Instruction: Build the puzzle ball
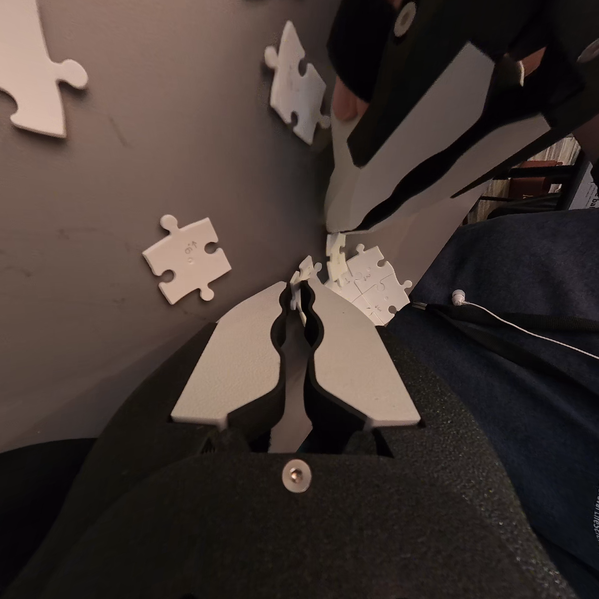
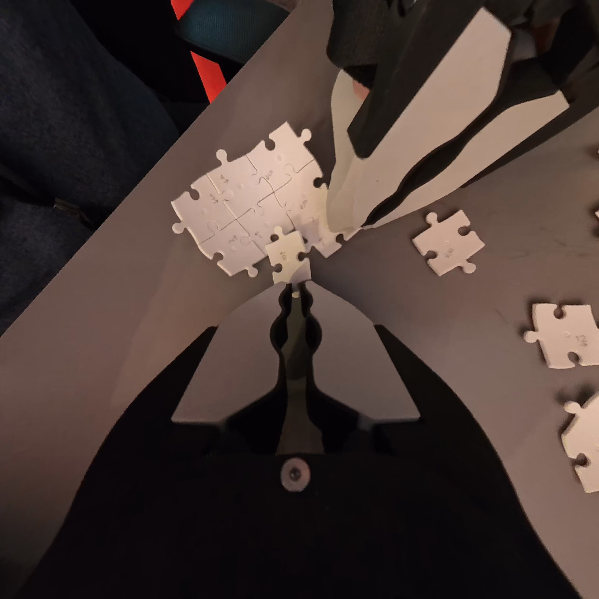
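White joined pieces [image 2: 249,207] form a curved patch near the table [image 2: 372,308] edge. The right tool [image 2: 295,287] pinches a loose piece [image 2: 288,256] beside it; the left tool [image 1: 293,287] pinches the patch's rim. Several pieces [image 2: 449,243] lie unused; most building remains.

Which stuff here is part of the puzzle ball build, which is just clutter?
Job: assembled patch, gripped at its edge by left gripper; single piece in right gripper; loose pieces on the table.
Clutter: white earbud with cord on dark blue fabric; red object beyond the table edge.
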